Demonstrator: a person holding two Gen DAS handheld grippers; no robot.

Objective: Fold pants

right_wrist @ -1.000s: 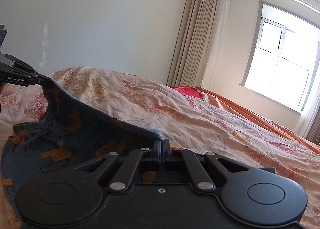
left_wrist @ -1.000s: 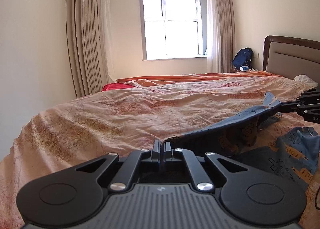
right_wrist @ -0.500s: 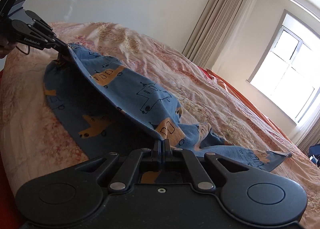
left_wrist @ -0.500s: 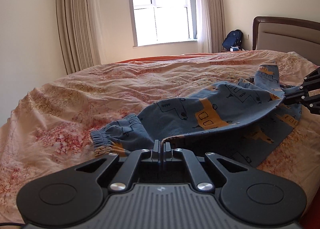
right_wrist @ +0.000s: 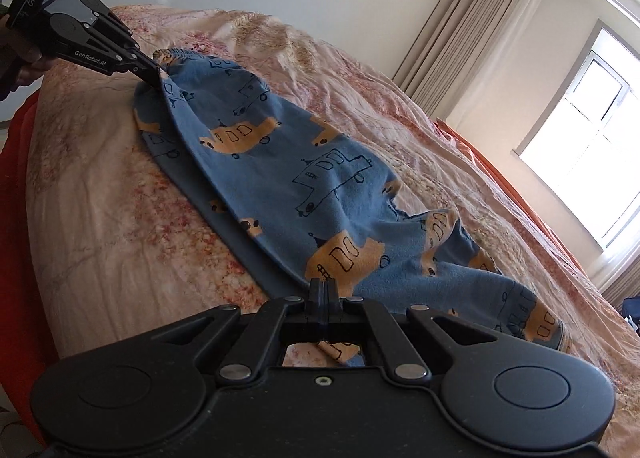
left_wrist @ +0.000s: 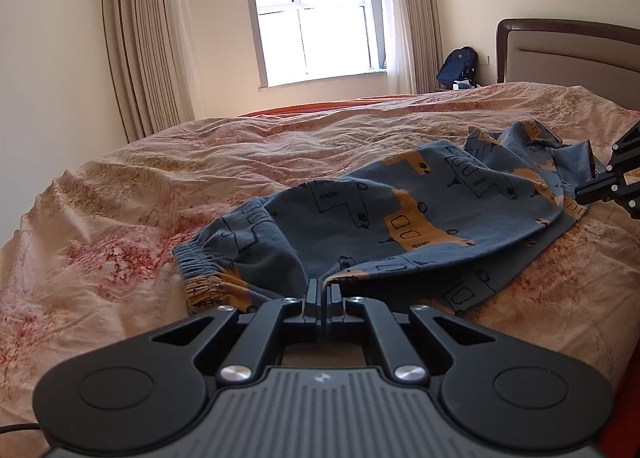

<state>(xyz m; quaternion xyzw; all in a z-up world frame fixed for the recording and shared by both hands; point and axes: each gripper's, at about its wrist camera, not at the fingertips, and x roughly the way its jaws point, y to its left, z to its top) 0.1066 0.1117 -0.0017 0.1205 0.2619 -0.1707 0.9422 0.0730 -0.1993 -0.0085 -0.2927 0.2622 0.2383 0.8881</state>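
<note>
Blue printed pants (left_wrist: 400, 218) lie along the near edge of the bed (left_wrist: 240, 162), long axis running straight from one claw to the other. The left gripper (left_wrist: 323, 290) pinches the fold edge beside the waistband; the right gripper (right_wrist: 325, 290) pinches it at the leg end, so I judge neither nearer.

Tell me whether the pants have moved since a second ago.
Yes. The pants, pinched by the left gripper and right gripper, have come down from a raised, taut hold and now lie spread on the bedspread.
</note>
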